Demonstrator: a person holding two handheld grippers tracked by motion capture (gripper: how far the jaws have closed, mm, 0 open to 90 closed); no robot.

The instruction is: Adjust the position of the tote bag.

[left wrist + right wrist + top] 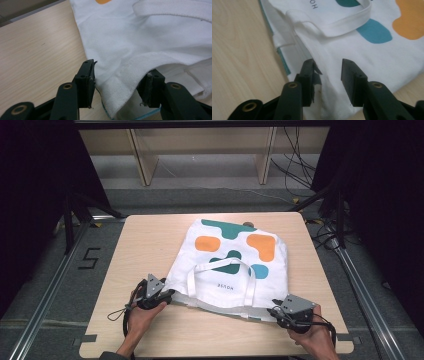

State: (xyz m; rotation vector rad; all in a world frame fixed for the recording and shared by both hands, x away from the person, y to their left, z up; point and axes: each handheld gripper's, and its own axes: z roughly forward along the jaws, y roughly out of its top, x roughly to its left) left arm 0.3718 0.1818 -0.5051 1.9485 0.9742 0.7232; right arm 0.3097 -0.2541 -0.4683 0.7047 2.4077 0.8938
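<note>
1. We find the right gripper (278, 313) at the near right corner of the tote bag (227, 265), fingers (308, 80) parted, cloth between them, not pinched.
2. The left gripper (170, 296) straddles the near left corner, half open, unclamped.
3. The bag lies flat mid-table (145, 240).

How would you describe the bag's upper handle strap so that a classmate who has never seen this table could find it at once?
Start at the wooden table, then the white tote bag printed with orange, teal and blue blobs. On its top face, near the person's edge, a white handle strap arches flat over small lettering. Unlike the printed blobs, it is plain white webbing forming a loop.
</note>
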